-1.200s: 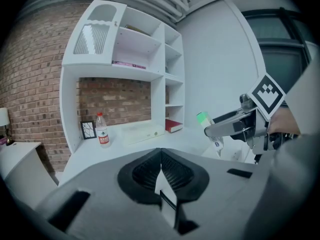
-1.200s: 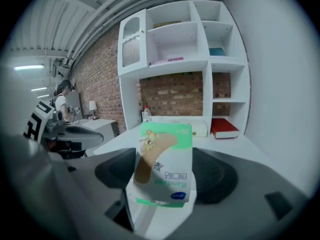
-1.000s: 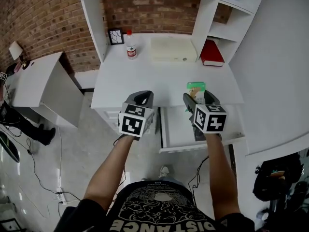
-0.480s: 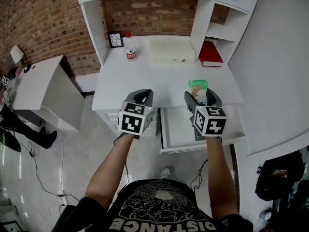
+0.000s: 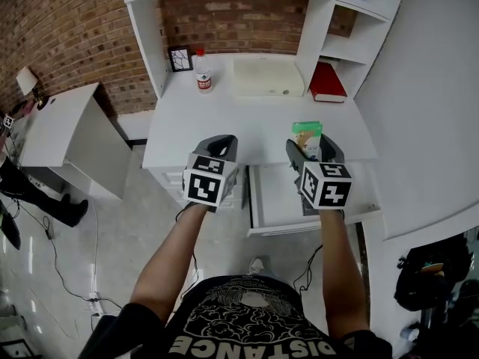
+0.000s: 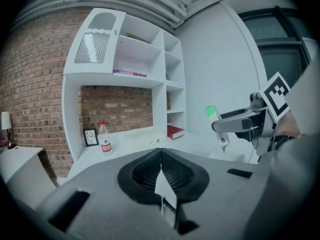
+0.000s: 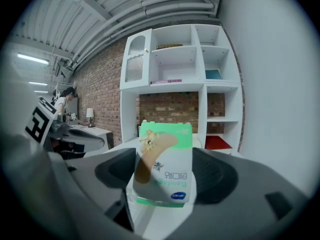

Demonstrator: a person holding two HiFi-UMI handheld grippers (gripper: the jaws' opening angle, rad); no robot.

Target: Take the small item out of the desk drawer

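A small green and white bandage box (image 7: 163, 166) sits between the jaws of my right gripper (image 7: 165, 176), which is shut on it. In the head view the box (image 5: 307, 138) is held above the front edge of the white desk (image 5: 224, 126), over the pulled-out drawer (image 5: 281, 200). The left gripper view shows the same box (image 6: 217, 125) off to the right, upright in the other gripper. My left gripper (image 5: 217, 149) hangs by the desk's front edge, left of the drawer, its jaws (image 6: 161, 170) shut and empty.
On the desk's back stand a water bottle (image 5: 202, 70), a small framed picture (image 5: 179, 56), a cream flat box (image 5: 268, 76) and a red book (image 5: 327, 82). A white side table (image 5: 56, 126) stands at the left. Cables lie on the floor.
Both grippers have stayed almost in place; the view has shifted slightly. The box is still held over the open drawer.
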